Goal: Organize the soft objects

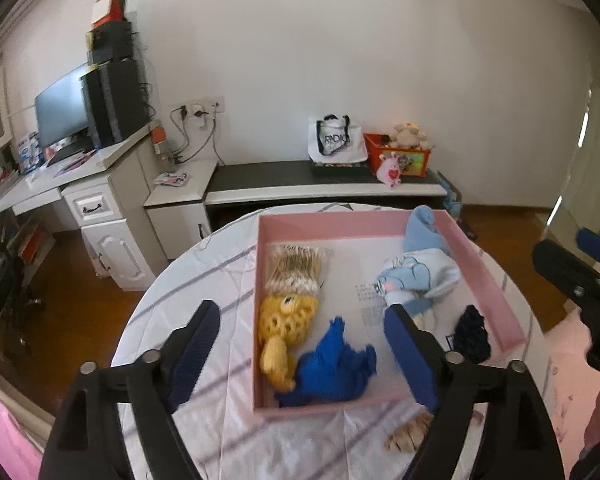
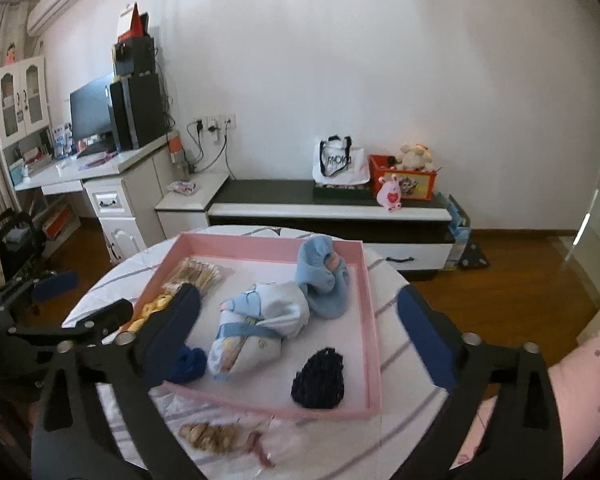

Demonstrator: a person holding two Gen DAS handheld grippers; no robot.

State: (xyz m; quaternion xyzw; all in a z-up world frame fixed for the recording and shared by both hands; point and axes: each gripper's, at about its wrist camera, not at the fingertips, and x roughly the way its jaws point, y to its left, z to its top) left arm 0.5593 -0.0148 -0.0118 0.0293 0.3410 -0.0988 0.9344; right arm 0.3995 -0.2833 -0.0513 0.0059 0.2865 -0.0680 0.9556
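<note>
Round striped-cloth table [image 2: 392, 356] bearing pink tray [image 2: 374, 344] and beige knit piece [image 2: 210, 434].

Left gripper [image 1: 300, 344] jaws apart, nothing between the pads, above pink tray [image 1: 488, 280] on round table [image 1: 220, 420]. Tray holds yellow toy [image 1: 286, 320], blue knit [image 1: 336, 368], light-blue bundle [image 1: 416, 276], dark mesh [image 1: 472, 334]. Right gripper [image 1: 580, 280] at right edge.

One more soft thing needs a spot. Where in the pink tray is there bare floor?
Free: the pink tray floor's far middle, between the bundle of sticks and the light-blue clothes. Crowded: near-left corner with the yellow toy and blue knit.
</note>
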